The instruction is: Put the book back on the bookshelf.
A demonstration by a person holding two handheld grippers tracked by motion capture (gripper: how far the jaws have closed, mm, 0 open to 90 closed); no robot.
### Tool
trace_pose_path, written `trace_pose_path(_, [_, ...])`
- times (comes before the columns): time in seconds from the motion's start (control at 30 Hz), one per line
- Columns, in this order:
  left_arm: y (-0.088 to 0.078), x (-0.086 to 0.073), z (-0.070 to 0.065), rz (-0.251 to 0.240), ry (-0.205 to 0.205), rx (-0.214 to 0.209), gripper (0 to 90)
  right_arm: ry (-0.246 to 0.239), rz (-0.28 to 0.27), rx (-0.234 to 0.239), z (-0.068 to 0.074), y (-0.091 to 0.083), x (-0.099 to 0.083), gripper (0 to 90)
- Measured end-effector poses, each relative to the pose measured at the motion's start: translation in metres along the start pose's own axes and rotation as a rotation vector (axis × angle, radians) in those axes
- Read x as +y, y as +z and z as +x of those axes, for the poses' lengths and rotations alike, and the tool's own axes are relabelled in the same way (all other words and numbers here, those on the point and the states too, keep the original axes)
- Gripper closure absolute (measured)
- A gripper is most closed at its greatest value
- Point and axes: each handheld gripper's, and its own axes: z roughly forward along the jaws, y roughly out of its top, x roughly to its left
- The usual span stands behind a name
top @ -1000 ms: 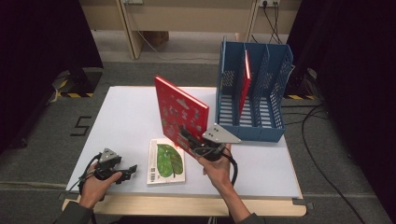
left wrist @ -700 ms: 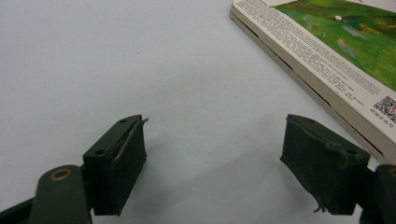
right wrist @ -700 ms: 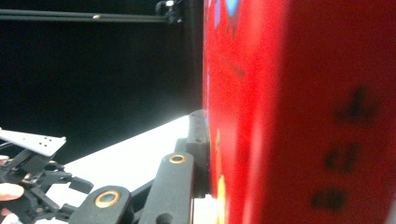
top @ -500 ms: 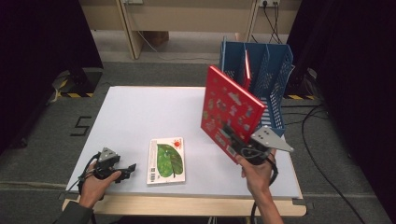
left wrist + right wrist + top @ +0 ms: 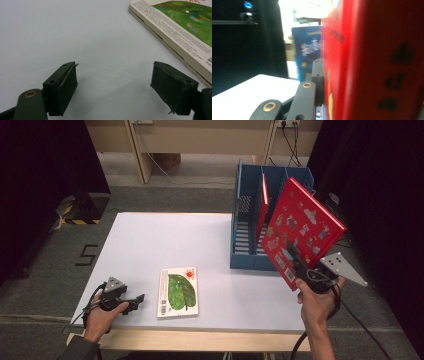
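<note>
The right hand-held gripper [image 5: 296, 262] is clamped on the lower corner of the red book [image 5: 304, 230], held tilted in the air just in front of the blue file rack [image 5: 245, 232] at the counter's [image 5: 165, 240] far right. A grip that low on a tall cover could let the book pivot or slip, and it may snag a divider or the red book already filed [image 5: 263, 206]. The left hand-held gripper [image 5: 113, 87] rests on the counter, jaws wide and just lately opening further, nothing between them, beside the green picture book [image 5: 178, 291]. The free slot's width is hard to judge.
</note>
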Motion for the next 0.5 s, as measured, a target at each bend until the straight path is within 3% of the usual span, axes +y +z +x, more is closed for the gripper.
trace_pose_path(0.13, [0.002, -0.001, 0.001, 0.009, 0.004, 0.001, 19.5, 0.015, 0.020, -0.055, -0.012, 0.015, -0.002, 80.0])
trace_pose_path(0.37, [0.002, -0.001, 0.000, 0.012, 0.002, -0.004, 19.4, 0.042, 0.042, -0.102, -0.020, 0.056, -0.005, 80.0])
trace_pose_path(0.5, [0.001, -0.001, 0.000, 0.012, 0.001, -0.007, 19.4, 0.019, 0.057, -0.141, -0.021, 0.080, -0.003, 80.0])
